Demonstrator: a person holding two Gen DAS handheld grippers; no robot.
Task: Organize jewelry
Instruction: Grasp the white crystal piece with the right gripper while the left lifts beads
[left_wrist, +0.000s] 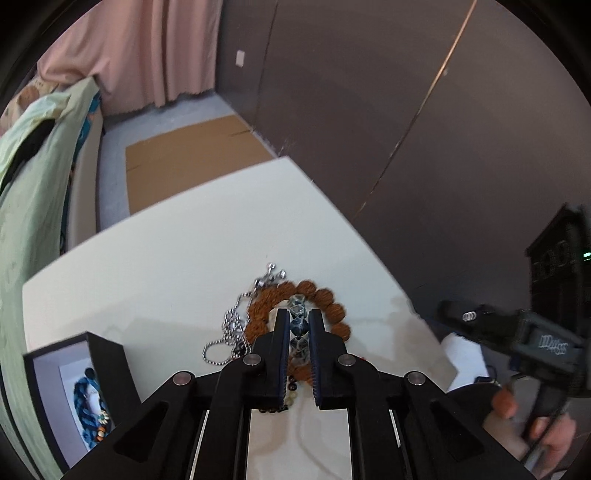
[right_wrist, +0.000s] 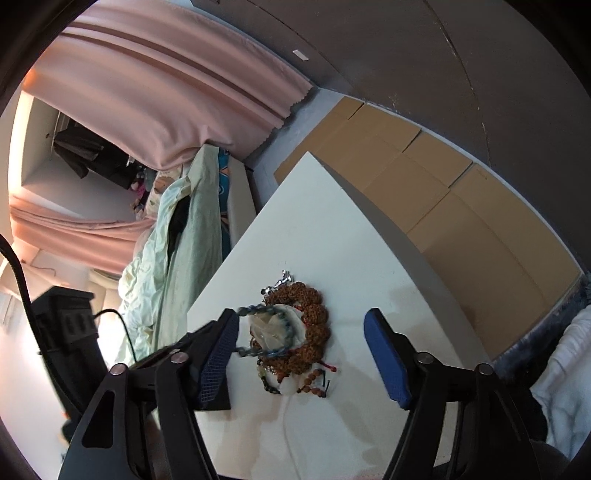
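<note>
- The left gripper (left_wrist: 299, 325) was seen clamped on a blue bead bracelet (left_wrist: 297, 326) above the jewelry pile (right_wrist: 295, 332) on the white table (left_wrist: 166, 258).
- The open box (left_wrist: 74, 369) appeared only in the left view.
- The right gripper (right_wrist: 301, 332) stood wide, holding nothing.
- Small beads (right_wrist: 314, 380) were hard to distinguish.

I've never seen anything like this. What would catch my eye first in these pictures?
Probably the tangle of jewelry in the middle of the white table: a ring of chunky brown beads with a silver ball chain beside it. Next, the left hand-held gripper, shut on a strand of dark blue and clear beads lying across the brown ring. At the left edge of the left wrist view, an open dark box already holds a blue bracelet.
</note>
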